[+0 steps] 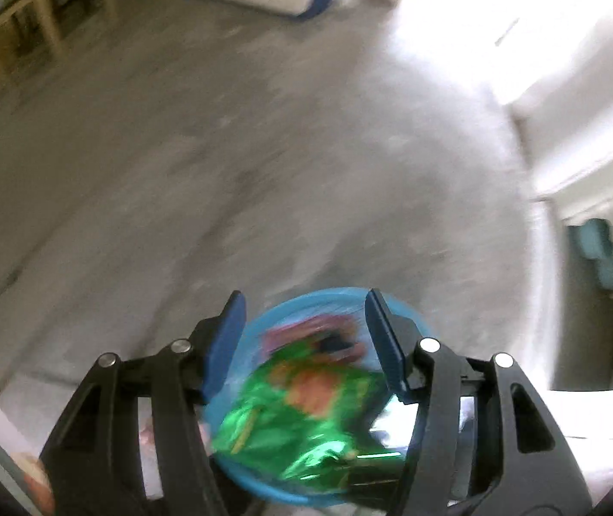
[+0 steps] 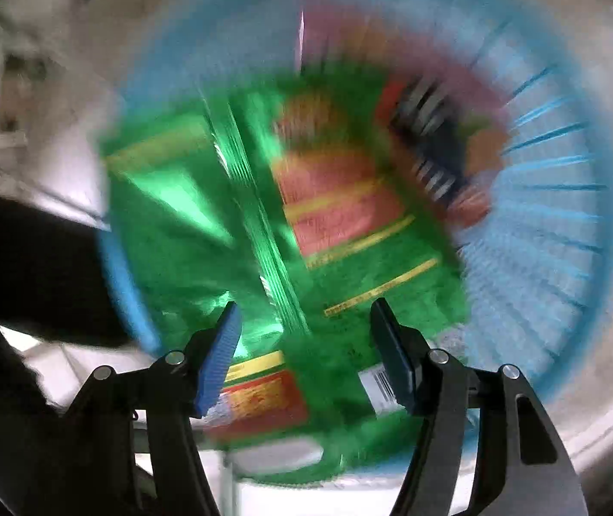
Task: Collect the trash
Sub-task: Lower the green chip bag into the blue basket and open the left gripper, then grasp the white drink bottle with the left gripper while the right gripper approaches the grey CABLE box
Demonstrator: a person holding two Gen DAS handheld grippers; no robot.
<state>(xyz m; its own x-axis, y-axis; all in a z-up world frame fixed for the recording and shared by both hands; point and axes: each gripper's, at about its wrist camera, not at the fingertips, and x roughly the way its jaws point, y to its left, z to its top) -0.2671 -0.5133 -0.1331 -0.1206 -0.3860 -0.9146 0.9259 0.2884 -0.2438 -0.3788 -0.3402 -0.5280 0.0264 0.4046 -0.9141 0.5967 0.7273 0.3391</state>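
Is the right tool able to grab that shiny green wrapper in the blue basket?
Probably yes. The right tool is open right above the green wrapper, which lies on top in the blue basket, nothing covering it.

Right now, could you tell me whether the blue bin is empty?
Not empty: the bin holds a green wrapper and other packets.

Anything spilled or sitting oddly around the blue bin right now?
Nothing looks spilled. The green wrapper lies inside the blue bin, on top of a pink wrapper. The floor around the bin shows no stray trash. Both views are blurred, so small bits could be missed.
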